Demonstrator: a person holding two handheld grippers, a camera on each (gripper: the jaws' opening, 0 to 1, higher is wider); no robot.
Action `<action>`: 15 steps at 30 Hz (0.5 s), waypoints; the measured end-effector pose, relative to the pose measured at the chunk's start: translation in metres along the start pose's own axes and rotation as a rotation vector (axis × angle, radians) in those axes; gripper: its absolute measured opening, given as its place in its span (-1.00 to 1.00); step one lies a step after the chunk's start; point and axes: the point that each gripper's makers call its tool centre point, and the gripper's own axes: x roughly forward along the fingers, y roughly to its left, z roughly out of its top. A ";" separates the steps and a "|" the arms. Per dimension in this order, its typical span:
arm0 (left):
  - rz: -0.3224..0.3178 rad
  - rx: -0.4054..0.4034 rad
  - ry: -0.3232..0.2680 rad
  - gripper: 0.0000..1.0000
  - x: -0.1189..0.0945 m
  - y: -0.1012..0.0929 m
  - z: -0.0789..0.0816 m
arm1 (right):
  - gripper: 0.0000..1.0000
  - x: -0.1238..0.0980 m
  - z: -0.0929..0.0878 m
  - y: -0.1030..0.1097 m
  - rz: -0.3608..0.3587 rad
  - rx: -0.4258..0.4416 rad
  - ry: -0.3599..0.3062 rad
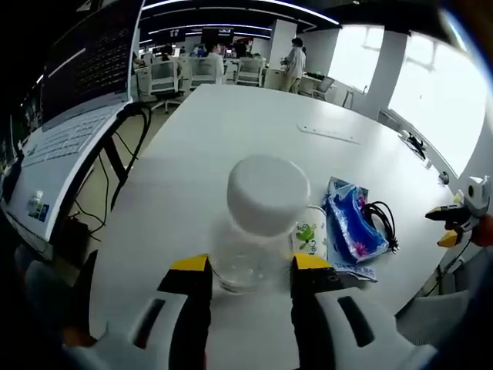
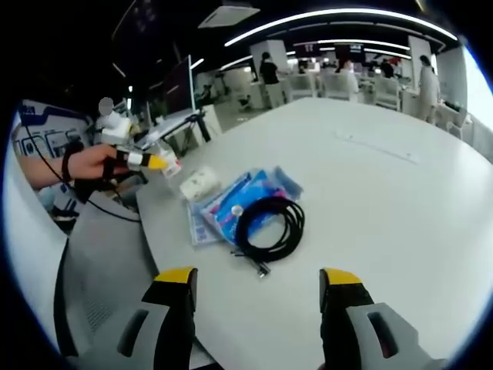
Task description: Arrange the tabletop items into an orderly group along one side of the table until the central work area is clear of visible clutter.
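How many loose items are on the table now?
4: jar between left gripper tips; small packet, blue pouch, and black cable clustered beside it. Others may be hidden.

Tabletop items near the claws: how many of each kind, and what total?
Clear jar with white lid: 1
Blue packet: 1
Black coiled cable: 1
Small white carton with green print: 1
Total: 4

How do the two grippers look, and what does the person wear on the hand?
Each gripper, left and right, has two black jaws with yellow tips on pale grey bodies. The person's hand wears a black fingerless glove with a wrist strap; a thin black cable hangs below it.
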 end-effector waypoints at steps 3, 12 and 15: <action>-0.002 0.004 0.002 -0.22 0.004 0.001 0.003 | 0.32 0.001 0.003 -0.002 -0.003 -0.002 -0.001; -0.016 0.006 0.010 -0.22 0.017 0.003 0.015 | 0.39 0.003 0.007 -0.002 -0.002 -0.014 0.010; -0.018 0.008 0.010 -0.21 0.022 0.003 0.019 | 0.40 0.004 0.006 -0.002 0.000 -0.020 0.018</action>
